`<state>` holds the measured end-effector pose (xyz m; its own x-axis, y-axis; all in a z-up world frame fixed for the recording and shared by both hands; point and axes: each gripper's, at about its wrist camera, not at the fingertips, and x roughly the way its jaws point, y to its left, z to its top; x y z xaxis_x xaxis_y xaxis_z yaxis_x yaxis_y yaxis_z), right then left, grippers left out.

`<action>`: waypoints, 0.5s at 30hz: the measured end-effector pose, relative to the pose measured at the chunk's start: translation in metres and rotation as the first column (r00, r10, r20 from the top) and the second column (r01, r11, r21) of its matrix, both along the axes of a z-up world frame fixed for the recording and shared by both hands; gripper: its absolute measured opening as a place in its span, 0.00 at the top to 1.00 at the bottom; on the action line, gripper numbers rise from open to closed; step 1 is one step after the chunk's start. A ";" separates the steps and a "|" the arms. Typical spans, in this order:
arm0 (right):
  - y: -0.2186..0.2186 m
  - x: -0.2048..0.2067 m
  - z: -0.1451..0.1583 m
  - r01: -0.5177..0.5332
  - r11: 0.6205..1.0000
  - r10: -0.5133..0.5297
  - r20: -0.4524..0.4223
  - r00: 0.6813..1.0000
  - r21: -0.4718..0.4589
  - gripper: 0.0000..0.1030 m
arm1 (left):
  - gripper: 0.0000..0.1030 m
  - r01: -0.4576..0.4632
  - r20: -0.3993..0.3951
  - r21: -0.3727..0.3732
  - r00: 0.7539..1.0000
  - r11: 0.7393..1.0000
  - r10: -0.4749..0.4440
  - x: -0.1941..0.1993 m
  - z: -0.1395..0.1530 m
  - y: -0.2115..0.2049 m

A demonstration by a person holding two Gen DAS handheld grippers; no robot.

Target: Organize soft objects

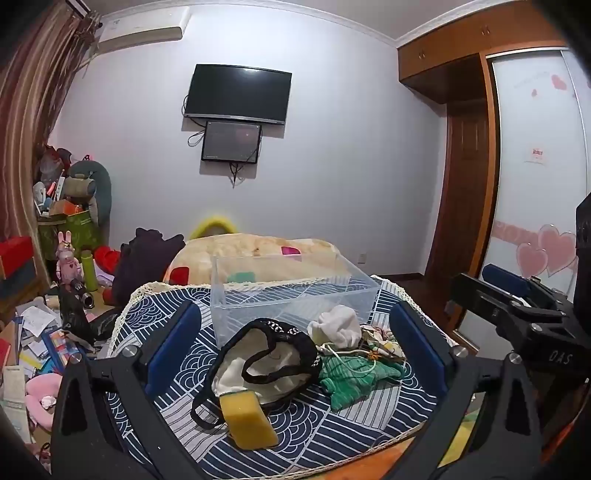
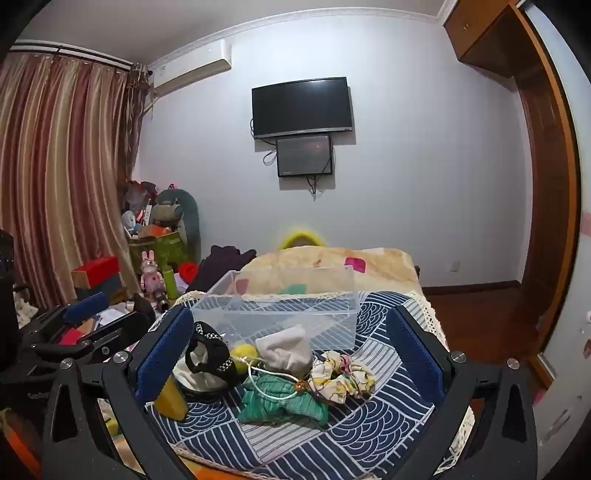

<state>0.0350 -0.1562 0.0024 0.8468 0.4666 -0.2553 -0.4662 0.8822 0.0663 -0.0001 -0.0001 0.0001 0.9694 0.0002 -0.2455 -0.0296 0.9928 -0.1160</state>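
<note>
With both my left gripper (image 1: 295,347) and right gripper (image 2: 291,354) spread wide and empty, the soft pile, yellow sponge (image 1: 248,419) nearest, lies just ahead, before the clear bin (image 1: 291,291).

A black flat-screen television (image 1: 237,94) hung on the far pale wall, a smaller dark framed screen (image 1: 231,141) just below it. A white air conditioner (image 1: 142,30) sat high at far left beside striped brown curtains (image 2: 59,166). A wooden wardrobe (image 1: 469,147) stood right.
</note>
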 end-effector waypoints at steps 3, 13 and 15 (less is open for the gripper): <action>0.000 0.000 0.000 -0.001 1.000 0.001 -0.001 1.000 0.001 0.00 | 0.00 0.000 -0.002 0.001 1.000 1.000 0.000 0.000 0.000 -0.001; -0.001 -0.002 0.000 -0.005 1.000 0.005 0.003 1.000 0.001 0.00 | 0.00 0.000 0.001 0.001 1.000 1.000 0.000 0.000 0.001 -0.001; 0.000 -0.001 -0.001 -0.007 1.000 0.007 0.006 1.000 0.001 0.00 | 0.00 0.000 0.002 0.000 1.000 1.000 0.000 0.000 0.001 -0.002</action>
